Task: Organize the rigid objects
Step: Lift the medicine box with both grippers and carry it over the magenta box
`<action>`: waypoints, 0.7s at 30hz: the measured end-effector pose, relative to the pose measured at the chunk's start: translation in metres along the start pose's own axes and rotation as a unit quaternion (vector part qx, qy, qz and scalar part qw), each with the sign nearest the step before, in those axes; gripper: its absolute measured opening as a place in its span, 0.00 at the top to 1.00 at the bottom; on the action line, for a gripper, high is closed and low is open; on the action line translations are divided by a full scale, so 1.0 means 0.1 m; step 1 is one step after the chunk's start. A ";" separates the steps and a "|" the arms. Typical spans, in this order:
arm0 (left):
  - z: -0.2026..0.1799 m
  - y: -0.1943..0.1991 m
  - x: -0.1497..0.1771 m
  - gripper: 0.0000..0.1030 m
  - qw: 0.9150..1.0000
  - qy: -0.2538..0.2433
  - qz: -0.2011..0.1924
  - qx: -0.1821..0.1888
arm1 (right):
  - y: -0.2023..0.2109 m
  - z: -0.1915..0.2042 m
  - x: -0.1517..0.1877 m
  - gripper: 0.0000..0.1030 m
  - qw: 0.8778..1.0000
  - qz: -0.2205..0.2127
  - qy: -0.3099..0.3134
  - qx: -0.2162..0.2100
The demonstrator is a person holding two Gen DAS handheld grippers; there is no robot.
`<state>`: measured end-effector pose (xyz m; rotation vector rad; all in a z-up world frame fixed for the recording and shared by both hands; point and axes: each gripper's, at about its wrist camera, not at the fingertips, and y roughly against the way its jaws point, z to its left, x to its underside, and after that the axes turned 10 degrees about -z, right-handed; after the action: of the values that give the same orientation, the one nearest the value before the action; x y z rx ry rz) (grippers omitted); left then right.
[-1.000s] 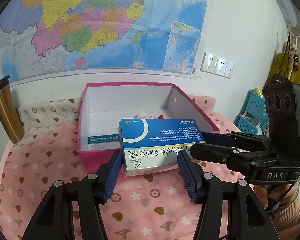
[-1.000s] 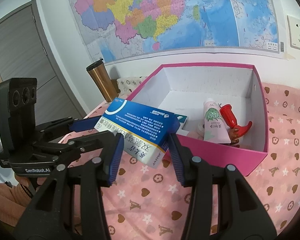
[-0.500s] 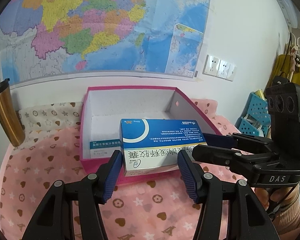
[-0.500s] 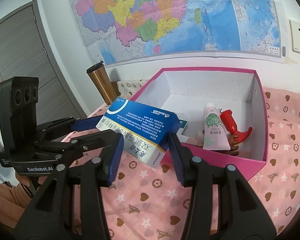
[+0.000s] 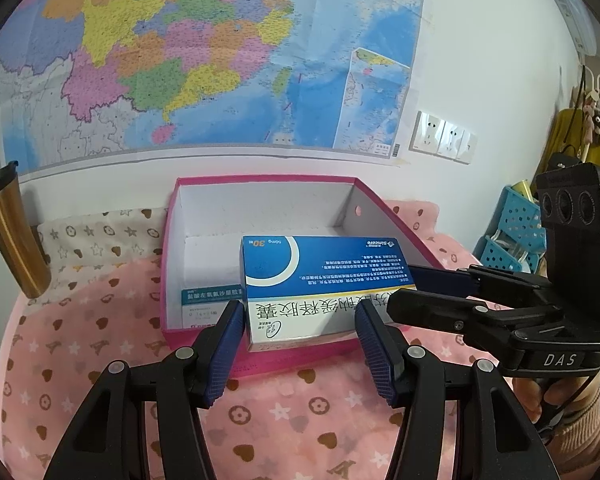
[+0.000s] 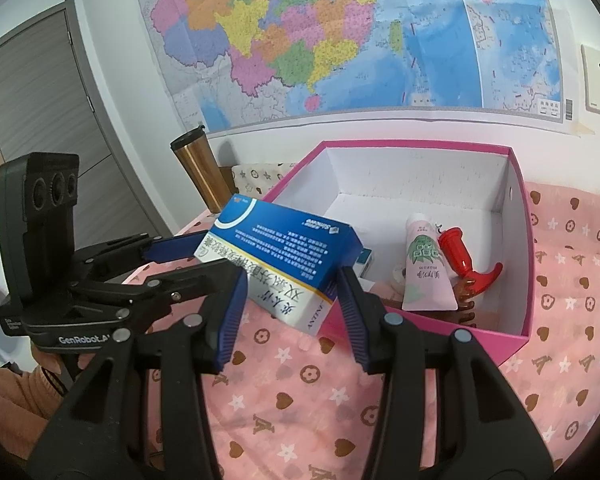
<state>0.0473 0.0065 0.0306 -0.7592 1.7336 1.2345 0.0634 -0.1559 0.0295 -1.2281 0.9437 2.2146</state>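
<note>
A blue-and-white medicine box (image 5: 320, 268) (image 6: 284, 240) hangs in the air over the near rim of an open pink storage box (image 5: 260, 179) (image 6: 420, 144). My left gripper (image 5: 300, 320) is shut on its left part, one pad at the end and the other over the lettered front face. My right gripper (image 6: 290, 300) is shut on the other end, its pads on either side of the narrow end face. Each gripper shows in the other's view, the right one (image 5: 400, 286) and the left one (image 6: 222, 258). The medicine box lies about level, blue face up.
Inside the pink box lie a pale pink tube (image 6: 424, 264), a red plastic piece (image 6: 456, 248) and a teal-and-white carton (image 5: 210, 300). A gold tumbler (image 5: 12, 232) stands at the back left. Blue baskets (image 5: 516, 232) sit to the right. A pink patterned cloth (image 5: 300, 420) covers the table.
Both grips on the medicine box are unchanged. The pink box and wall map sit slightly lower in the left wrist view, so the held box has drifted a little.
</note>
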 end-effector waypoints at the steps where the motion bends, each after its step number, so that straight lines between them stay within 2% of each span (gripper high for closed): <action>1: 0.00 0.00 0.00 0.44 1.000 -0.001 0.000 0.000 | 0.00 0.00 0.00 0.52 1.000 0.000 0.000 0.000; 21: 0.04 -0.11 -0.06 0.44 1.000 -0.006 -0.001 -0.006 | -0.06 -0.06 -0.04 0.52 1.000 -0.001 -0.009 0.001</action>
<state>0.0602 0.0068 0.0307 -0.7586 1.7179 1.2462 0.0728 -0.1561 0.0284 -1.2058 0.9373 2.2193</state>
